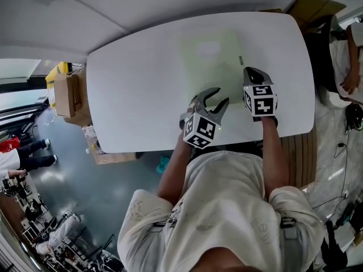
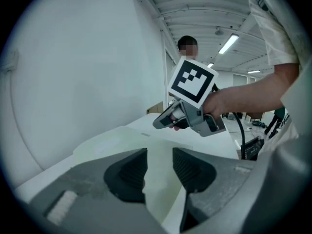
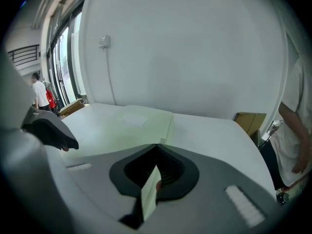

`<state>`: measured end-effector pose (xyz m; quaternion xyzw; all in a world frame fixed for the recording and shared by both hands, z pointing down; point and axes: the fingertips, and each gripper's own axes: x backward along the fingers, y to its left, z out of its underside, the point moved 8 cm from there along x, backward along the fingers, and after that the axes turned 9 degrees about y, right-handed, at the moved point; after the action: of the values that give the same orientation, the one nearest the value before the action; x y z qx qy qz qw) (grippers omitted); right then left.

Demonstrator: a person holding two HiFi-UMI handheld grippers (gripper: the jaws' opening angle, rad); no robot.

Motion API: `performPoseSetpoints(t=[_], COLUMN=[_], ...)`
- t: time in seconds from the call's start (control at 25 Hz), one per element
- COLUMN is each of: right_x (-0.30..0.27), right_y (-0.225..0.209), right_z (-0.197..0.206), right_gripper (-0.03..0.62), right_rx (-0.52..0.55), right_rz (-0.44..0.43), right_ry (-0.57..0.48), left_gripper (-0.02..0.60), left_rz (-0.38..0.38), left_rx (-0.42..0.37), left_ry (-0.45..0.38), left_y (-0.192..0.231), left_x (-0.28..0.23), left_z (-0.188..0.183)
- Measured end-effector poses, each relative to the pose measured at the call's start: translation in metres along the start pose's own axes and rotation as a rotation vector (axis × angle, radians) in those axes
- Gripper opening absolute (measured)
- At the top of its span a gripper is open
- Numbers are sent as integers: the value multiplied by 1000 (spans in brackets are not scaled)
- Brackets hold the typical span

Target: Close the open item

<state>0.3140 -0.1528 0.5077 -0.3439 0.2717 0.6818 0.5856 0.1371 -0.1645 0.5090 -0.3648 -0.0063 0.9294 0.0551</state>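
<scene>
A pale green flat folder [image 1: 209,58] lies on the white table [image 1: 130,95], with a small dark clasp at its right edge. My right gripper [image 1: 251,72] is at the folder's near right corner, and in the right gripper view it [image 3: 157,149] is shut on a thin pale green flap of the folder [image 3: 139,123]. My left gripper [image 1: 219,98] stands open at the folder's near edge. In the left gripper view its jaws [image 2: 160,165] are apart, with the folder [image 2: 122,143] lying below and beyond them and nothing pinched. The right gripper [image 2: 187,117] shows there ahead, held by a hand.
Cardboard boxes [image 1: 67,94] stand off the table's left end and another box [image 1: 312,7] at the back right. A person [image 1: 349,55] is by the table's right end, others further left. A wall runs behind the table.
</scene>
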Motion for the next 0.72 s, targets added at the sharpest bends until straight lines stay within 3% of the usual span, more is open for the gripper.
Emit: performPoseSetpoints(t=[0.2,0.48,0.72], right_x=[24,56,85], right_y=[9,28,43], right_z=[4,8,12], right_gripper=[2,2,2], right_rx=[9,4,-5], right_rz=[30,68,94], right_ry=[-27,-103,-172], left_gripper=[170,170,170], left_rz=[-69,-171,-224], left_rx=[31,121,214], left_ry=[-56,-192,-257], left_y=[7,25,33], left_x=[18,52,77], left_z=[-3,-16,-10])
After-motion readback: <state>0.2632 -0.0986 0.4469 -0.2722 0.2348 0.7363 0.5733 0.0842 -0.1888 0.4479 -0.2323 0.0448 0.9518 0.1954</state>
